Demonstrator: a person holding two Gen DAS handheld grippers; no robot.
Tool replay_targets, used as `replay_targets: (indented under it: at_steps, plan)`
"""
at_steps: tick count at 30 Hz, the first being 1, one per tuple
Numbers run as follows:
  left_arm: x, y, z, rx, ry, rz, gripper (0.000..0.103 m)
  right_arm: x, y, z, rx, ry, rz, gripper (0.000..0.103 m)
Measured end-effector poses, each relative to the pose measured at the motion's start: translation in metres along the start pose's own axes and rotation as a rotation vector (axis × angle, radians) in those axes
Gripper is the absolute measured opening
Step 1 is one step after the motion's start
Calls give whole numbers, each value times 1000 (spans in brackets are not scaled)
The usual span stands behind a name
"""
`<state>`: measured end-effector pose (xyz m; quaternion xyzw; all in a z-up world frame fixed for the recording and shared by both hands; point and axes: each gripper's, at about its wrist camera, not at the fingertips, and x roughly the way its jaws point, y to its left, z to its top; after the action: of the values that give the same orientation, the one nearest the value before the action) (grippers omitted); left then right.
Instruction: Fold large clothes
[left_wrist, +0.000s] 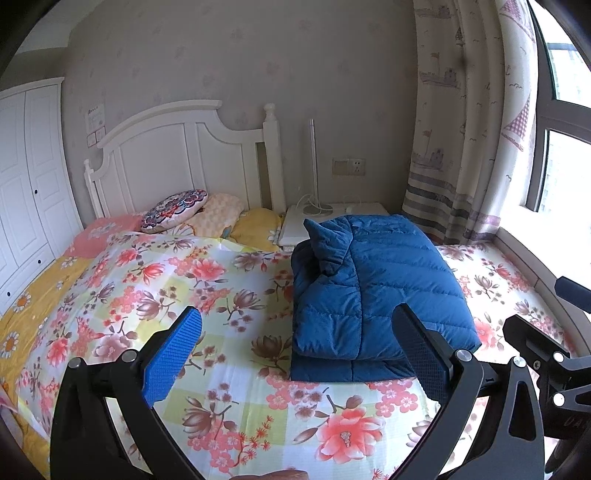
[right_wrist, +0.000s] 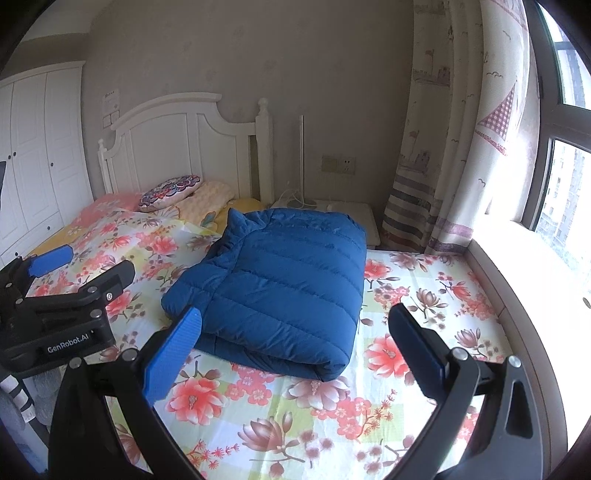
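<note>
Left hand-held gripper (left_wrist: 295, 347): fingers spread wide apart, nothing between them. It hovers above the bedspread (left_wrist: 207, 280). The jacket (left_wrist: 373, 291), blue and quilted, lies folded into a thick block ahead and to the right of it; the right finger overlaps the jacket's near right corner in the left wrist view, contact cannot be told.

Right hand-held gripper (right_wrist: 293, 349): fingers likewise wide apart and empty. The jacket lies just ahead, between the lines of the two fingers and slightly left of centre. The near folded edge sits close to the left fingertip; touching or not, cannot tell.

Each gripper appears at the edge of the other's view: the left one far left in the right wrist view, the right one far right in the left wrist view.

Surroundings:
- Nothing stands between either gripper and the jacket.
- Beyond the jacket, a white nightstand (left_wrist: 314, 218) with a lamp base and cord on it.
- Ahead and left, a round patterned cushion (left_wrist: 173, 210) leaning on a pale pillow (left_wrist: 218, 214) at the white headboard (left_wrist: 177, 155).
- Far left, a white wardrobe (left_wrist: 26, 166).
- Right, a printed curtain (left_wrist: 465, 129) and a window (left_wrist: 565, 147); a ledge runs along the bed's right side.
- A wall socket (left_wrist: 349, 166) above the nightstand.

No containers in view.
</note>
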<state>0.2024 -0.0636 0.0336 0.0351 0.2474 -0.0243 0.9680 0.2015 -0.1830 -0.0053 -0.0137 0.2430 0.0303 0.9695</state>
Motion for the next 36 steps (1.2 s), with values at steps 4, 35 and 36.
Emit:
replay_targets:
  at_steps: [4,35,36]
  plan:
    - [1,1,-1,0,3,1,99,1,0,-3,-1,6,2,101]
    - [-1,-1,-4,1,9,3,99,0,1,-6,3,12,9,101]
    - [-1,0,-5,1,10,3,99,0,1,-6,3,12,9,101]
